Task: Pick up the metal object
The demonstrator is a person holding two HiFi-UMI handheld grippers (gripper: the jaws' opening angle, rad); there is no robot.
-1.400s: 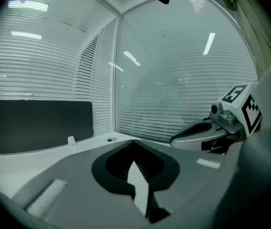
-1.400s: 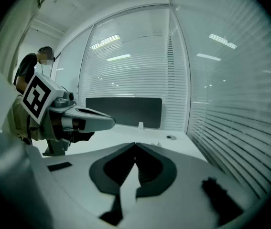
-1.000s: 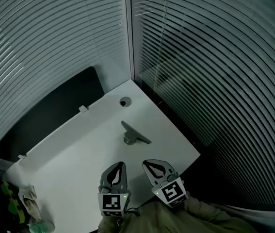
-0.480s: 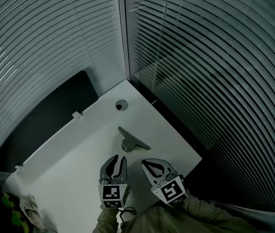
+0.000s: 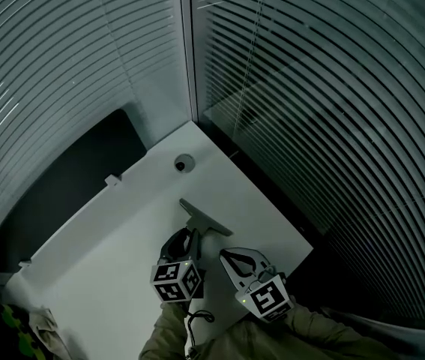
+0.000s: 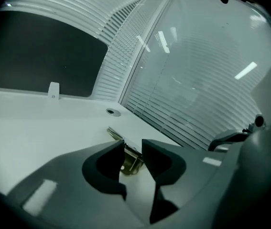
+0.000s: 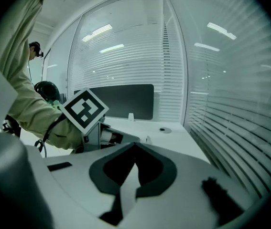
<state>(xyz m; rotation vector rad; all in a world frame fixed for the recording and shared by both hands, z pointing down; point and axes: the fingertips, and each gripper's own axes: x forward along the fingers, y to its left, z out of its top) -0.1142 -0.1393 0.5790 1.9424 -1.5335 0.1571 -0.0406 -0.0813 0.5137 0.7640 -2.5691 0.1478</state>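
Note:
The metal object (image 5: 206, 220), a flat strip with a sprung clip under it, lies on the white table (image 5: 107, 253) near its right edge. My left gripper (image 5: 186, 236) has its tips right at the object's near end. In the left gripper view the jaws (image 6: 133, 144) are opening, and the object's brass clip (image 6: 130, 162) shows in the gap just beyond them, with neither pad pressing on it. My right gripper (image 5: 232, 256) hangs beside it to the right, low over the table, and its jaws (image 7: 135, 145) are shut with nothing between them.
A round cable hole (image 5: 183, 163) sits in the table's far corner. A dark panel (image 5: 62, 178) runs along the table's left side. Slatted blinds on glass walls (image 5: 309, 111) close in the far and right sides. The table's right edge (image 5: 287, 223) drops off close by.
My left gripper has moved forward up to the metal object, and its jaws have gone from shut to apart. The right gripper has stayed in place.

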